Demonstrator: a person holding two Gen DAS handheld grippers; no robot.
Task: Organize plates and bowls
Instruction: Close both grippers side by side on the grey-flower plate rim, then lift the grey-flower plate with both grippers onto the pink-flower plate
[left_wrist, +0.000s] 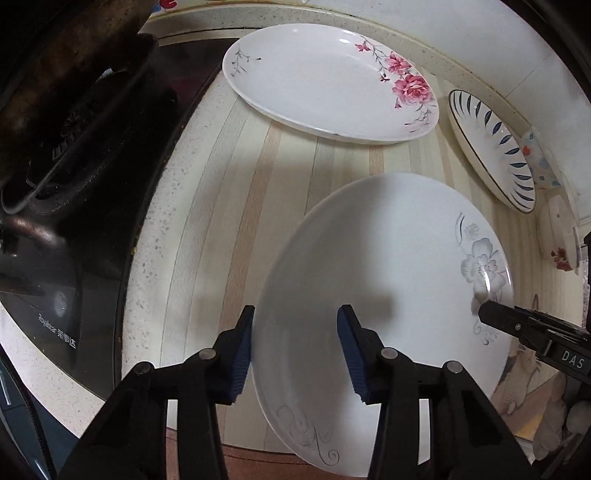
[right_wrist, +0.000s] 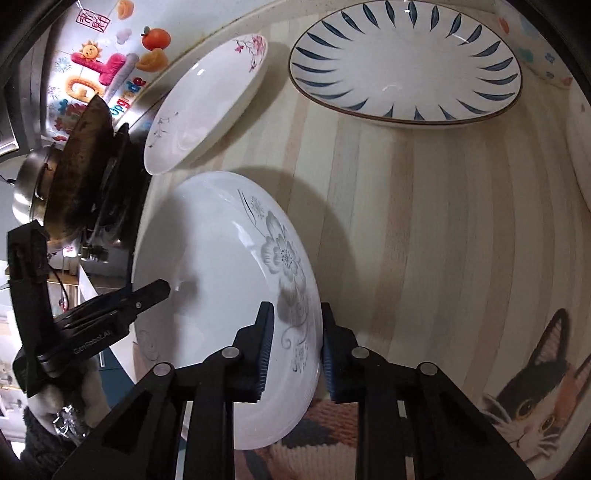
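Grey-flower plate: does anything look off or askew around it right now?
Yes. The grey-flower plate is tilted, its right rim between the open fingers of the right gripper, and it overhangs the counter's front edge. The left gripper is open over its other rim. The pink-rose plate and blue-leaf plate look fine.

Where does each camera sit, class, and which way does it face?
Left wrist: on the left gripper, looking down along its fingers at the grey-flower plate, its rim between them; the right gripper enters at right.
Right wrist: on the right gripper, fingers astride the same plate's opposite rim; the left gripper shows at left.
Shared: that plate, the rose plate, the blue-leaf plate.
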